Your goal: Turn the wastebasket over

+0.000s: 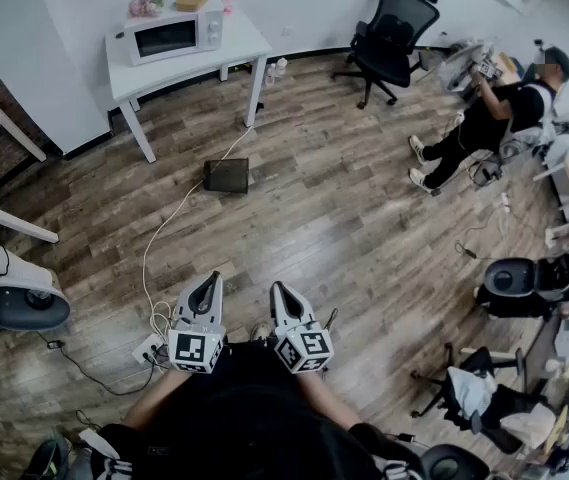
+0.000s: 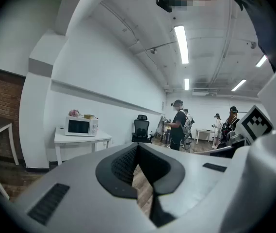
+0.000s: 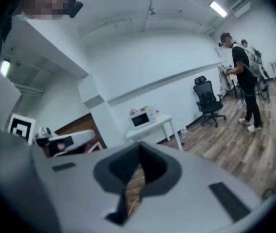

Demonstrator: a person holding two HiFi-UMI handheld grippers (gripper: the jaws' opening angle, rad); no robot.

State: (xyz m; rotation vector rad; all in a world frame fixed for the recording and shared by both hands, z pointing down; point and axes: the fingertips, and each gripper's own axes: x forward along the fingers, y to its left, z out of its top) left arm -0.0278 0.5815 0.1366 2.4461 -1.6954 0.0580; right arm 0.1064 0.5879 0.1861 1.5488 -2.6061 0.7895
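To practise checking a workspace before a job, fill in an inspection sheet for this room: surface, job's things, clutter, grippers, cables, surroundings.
Surface: wooden floor.
Job's things: dark box-shaped thing on the floor, perhaps the wastebasket; nothing touches it.
Clutter: chairs and gear along the right edge.
Grippers: left gripper and right gripper both shut, empty.
Cables: white cable runs past the box to a power strip.
Surroundings: white table with microwave, office chair, seated person.

Brown wood-plank floor [image 1: 324, 218] carries a white rectangular tabletop [image 1: 244, 38] on legs, a black wheeled office chair [image 1: 389, 28], a flat dark box [image 1: 226, 175] and a loose white cable [image 1: 179, 213]. A white microwave [image 1: 169, 35] stands on the tabletop.
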